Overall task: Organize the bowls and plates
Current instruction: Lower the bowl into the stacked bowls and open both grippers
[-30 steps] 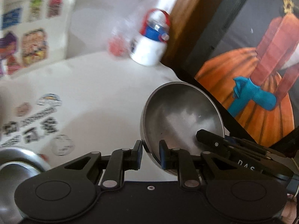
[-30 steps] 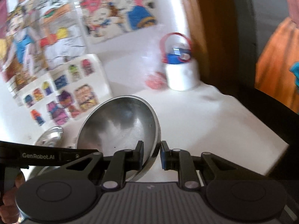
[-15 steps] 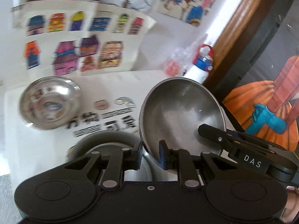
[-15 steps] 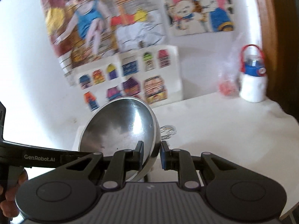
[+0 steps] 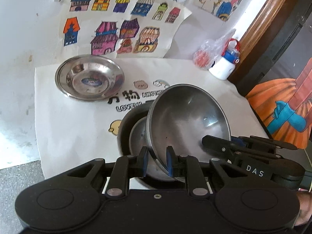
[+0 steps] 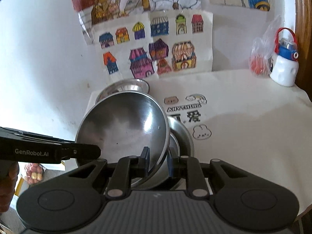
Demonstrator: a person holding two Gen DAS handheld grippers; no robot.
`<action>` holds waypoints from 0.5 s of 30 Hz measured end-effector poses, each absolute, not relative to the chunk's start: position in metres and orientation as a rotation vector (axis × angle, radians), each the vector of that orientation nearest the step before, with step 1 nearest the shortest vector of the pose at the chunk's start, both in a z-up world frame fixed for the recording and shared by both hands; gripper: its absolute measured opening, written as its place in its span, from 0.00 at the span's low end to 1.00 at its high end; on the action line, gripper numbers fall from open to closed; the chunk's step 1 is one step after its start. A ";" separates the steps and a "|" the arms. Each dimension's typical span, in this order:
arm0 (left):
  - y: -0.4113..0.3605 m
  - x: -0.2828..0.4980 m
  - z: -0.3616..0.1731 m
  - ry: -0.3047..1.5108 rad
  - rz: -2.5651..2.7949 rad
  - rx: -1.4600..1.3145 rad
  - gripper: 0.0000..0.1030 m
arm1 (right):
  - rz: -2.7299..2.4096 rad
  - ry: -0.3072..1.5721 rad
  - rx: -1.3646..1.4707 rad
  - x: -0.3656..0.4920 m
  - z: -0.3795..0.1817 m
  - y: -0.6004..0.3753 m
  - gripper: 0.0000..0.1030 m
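Both grippers hold one steel bowl [image 5: 187, 120] by opposite rims, tilted over a stack of bowls [image 5: 134, 136] on the white table. My left gripper [image 5: 157, 162] is shut on the bowl's near rim. My right gripper [image 6: 158, 160] is shut on the same bowl [image 6: 124, 124], and its tip shows at the right of the left wrist view. The stacked bowls [image 6: 181, 134] sit just below and right of the held bowl. A shallow steel plate [image 5: 89, 77] with a blue label lies on the table at the back left; it also shows in the right wrist view [image 6: 126, 85].
A white bottle [image 5: 224, 66] with a red handle and a plastic bag [image 5: 206, 52] stand at the back right corner. Children's drawings [image 5: 120, 19] hang on the wall behind. The table edge [image 5: 39, 136] runs along the left; a dark door frame is right.
Both grippers have carried the bowl from the right side of the table toward the left and lowered it over the stacked bowls. The plate has come into view.
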State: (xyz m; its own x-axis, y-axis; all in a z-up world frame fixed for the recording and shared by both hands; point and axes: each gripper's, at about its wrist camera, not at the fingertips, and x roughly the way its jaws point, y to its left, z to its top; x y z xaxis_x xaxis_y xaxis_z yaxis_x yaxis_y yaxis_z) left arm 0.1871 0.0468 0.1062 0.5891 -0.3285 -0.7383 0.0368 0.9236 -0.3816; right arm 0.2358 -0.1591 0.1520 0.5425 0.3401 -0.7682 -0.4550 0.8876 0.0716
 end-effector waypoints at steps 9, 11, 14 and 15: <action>0.043 0.192 0.087 0.974 -0.243 -0.328 0.20 | 0.446 0.926 -0.182 0.238 0.146 -0.155 0.21; 0.043 0.193 0.085 0.981 -0.245 -0.325 0.20 | 0.446 0.931 -0.186 0.240 0.144 -0.154 0.21; 0.043 0.196 0.083 0.991 -0.244 -0.322 0.20 | 0.449 0.943 -0.199 0.243 0.141 -0.151 0.21; 0.043 0.196 0.083 0.993 -0.243 -0.322 0.20 | 0.449 0.948 -0.205 0.244 0.140 -0.150 0.21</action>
